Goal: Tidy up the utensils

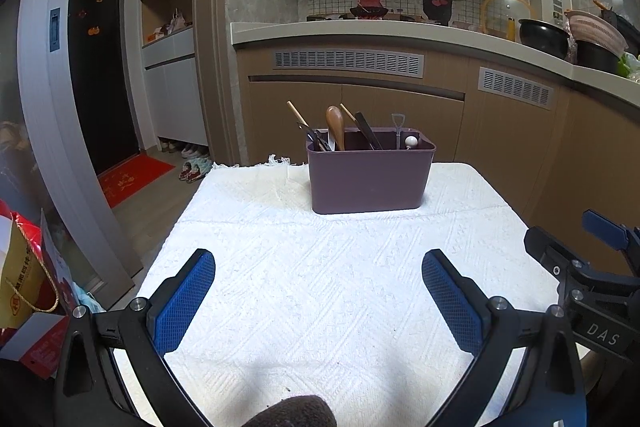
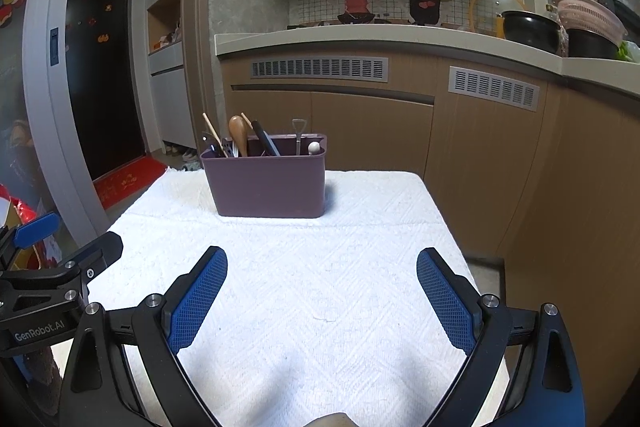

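Note:
A purple utensil holder (image 1: 370,179) stands at the far end of a table covered with a white towel (image 1: 320,267); it also shows in the right wrist view (image 2: 268,183). Standing in it are a wooden spoon (image 1: 335,127), chopsticks (image 1: 297,113), a dark-handled utensil (image 1: 368,131) and a small metal shovel-shaped spoon (image 1: 398,129). My left gripper (image 1: 319,291) is open and empty above the near part of the towel. My right gripper (image 2: 322,289) is open and empty too, beside it on the right.
Kitchen cabinets and a counter (image 1: 360,31) stand behind the table, with pots and a pink colander (image 1: 596,31) on the right. A dark door (image 1: 100,59) and a red mat (image 1: 132,179) are at the left. Red bags (image 1: 28,291) sit by the table's left side.

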`<state>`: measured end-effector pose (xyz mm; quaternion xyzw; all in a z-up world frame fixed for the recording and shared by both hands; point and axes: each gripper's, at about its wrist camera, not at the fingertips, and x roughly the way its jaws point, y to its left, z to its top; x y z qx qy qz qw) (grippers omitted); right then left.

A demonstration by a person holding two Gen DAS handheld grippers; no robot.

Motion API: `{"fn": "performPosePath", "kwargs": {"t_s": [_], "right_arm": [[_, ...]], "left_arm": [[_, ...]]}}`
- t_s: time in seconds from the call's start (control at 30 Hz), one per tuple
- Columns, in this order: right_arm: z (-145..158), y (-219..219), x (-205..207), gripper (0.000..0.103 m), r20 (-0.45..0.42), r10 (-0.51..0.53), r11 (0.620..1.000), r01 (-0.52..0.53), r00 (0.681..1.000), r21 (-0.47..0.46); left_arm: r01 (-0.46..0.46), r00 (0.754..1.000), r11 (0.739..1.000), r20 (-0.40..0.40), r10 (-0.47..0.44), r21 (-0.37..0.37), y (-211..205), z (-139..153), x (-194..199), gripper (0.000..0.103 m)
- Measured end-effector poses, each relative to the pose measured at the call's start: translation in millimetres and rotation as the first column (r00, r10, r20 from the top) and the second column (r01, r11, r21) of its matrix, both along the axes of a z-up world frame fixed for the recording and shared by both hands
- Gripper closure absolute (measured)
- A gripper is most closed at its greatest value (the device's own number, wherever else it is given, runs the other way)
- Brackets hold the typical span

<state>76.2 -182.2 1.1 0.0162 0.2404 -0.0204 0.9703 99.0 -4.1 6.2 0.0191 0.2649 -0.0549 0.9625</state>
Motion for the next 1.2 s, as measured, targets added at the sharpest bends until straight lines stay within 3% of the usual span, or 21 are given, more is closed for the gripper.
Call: {"fn": "performPosePath", "kwargs": {"t_s": [1.2], "right_arm": [[-2.2, 3.2, 0.9, 0.007, -0.006, 0.014, 1.000, -0.014, 1.000, 0.005]], "left_arm": [[0.004, 1.000, 1.000, -0.001, -0.004, 0.007, 0.0, -5.0, -0.5, 0.000]]}}
